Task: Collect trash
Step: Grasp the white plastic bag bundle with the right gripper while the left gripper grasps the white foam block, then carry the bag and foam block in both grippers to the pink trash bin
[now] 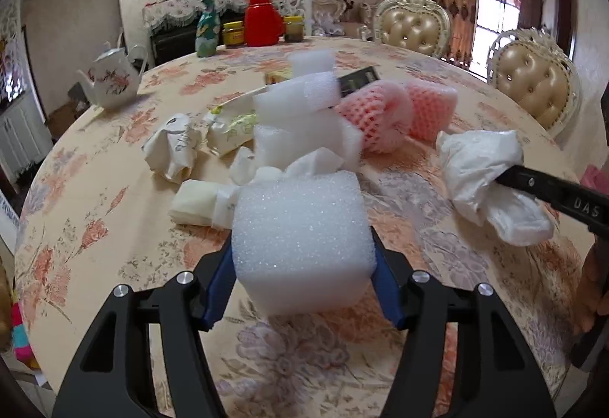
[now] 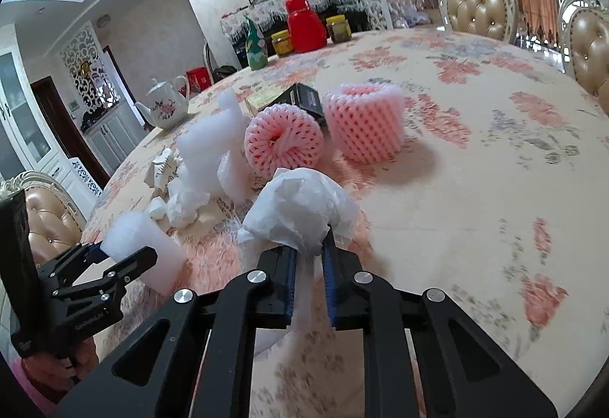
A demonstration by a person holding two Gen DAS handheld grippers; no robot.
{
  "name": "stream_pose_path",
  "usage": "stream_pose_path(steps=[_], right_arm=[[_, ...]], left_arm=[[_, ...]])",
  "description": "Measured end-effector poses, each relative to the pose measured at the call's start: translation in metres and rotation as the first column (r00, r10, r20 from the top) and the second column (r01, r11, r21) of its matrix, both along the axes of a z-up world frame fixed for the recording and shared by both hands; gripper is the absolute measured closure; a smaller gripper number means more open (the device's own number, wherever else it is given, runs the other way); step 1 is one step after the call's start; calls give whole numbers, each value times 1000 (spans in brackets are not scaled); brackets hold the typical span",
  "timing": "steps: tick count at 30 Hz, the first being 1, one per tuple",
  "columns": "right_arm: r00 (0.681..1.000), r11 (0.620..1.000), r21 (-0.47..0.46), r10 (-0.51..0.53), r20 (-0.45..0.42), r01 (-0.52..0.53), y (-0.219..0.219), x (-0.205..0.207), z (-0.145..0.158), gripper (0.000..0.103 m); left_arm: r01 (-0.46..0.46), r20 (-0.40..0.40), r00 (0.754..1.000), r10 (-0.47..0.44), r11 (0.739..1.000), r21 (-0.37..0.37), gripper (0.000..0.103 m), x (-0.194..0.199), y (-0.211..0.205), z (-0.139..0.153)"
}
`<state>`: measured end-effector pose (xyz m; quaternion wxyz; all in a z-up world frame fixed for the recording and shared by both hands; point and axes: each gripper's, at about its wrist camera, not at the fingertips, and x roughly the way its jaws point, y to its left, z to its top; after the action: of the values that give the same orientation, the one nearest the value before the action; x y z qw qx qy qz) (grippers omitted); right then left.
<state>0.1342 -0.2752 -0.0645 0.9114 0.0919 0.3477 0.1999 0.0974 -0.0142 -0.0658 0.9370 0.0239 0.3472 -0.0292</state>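
Observation:
My left gripper point(image 1: 302, 258) is shut on a white foam block point(image 1: 300, 239), held just above the floral tablecloth; it also shows in the right wrist view point(image 2: 141, 247). My right gripper point(image 2: 309, 250) is shut on a crumpled white plastic bag point(image 2: 304, 212), seen at the right in the left wrist view point(image 1: 483, 178). More trash lies beyond: white foam pieces point(image 1: 304, 106), two pink foam fruit nets point(image 2: 283, 140) point(image 2: 365, 125), crumpled paper wrappers point(image 1: 175, 148), a tissue point(image 1: 312, 163) and a dark box point(image 2: 304, 98).
A floral teapot point(image 1: 112, 79) stands at the table's left edge. A red flask point(image 1: 262, 18), jars point(image 1: 233, 34) and a green bottle point(image 1: 207, 30) stand at the far edge. Padded chairs point(image 1: 533, 83) ring the right side of the round table point(image 2: 475, 189).

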Motion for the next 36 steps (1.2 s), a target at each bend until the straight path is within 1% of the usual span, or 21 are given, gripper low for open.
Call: stream_pose_path(steps=[6,12,16,20,24,26,28,29,31,32,33,34,36], right_arm=[[998,999,13,-45,49,45,-30,-30,11,88],[989,993,16,-119,93,118,-69,-55,18,88],[976,983,18,-185,118,184,-100,-73,21,88],[953,964,7,-265,146,267,-133,-90,25,88],[919,931,3,-359,163,364,-172,-107,27,88],[899,912,-5,-403,171,410,-189,-115,28,88],[872,885,-21,-454,185,465,-210,-124,28,88],[862,875,-28,-470,189,483,-217,-126,28,88],[832,844,-43,-516,204,534,-236,-134,30,88],[818,830,-48,-536,210,556,-245,-138,31,88],[797,808,-56,-562,221,586,-257,-143,32,88],[779,790,-61,-584,229,610,-267,-147,33,88],[746,757,-65,-620,242,650,-285,-154,35,88]], left_arm=[[46,56,997,-47,999,15,42,-17,-24,14],[138,102,985,-140,990,28,42,-26,-66,23],[211,133,967,-215,977,44,42,-29,-100,30],[296,163,940,-298,954,39,42,-27,-138,39],[379,184,906,-381,924,48,42,-27,-179,43],[425,191,886,-423,905,35,42,-25,-201,46],[469,194,865,-463,883,16,42,-24,-221,49],[505,196,846,-496,863,7,42,-22,-237,51],[542,204,822,-532,840,5,42,-24,-260,54],[569,211,803,-557,822,3,42,-23,-275,56],[595,215,785,-581,804,-1,42,-23,-288,57],[608,216,775,-594,794,-3,42,-22,-297,58],[648,223,744,-630,761,-11,42,-21,-322,62]])
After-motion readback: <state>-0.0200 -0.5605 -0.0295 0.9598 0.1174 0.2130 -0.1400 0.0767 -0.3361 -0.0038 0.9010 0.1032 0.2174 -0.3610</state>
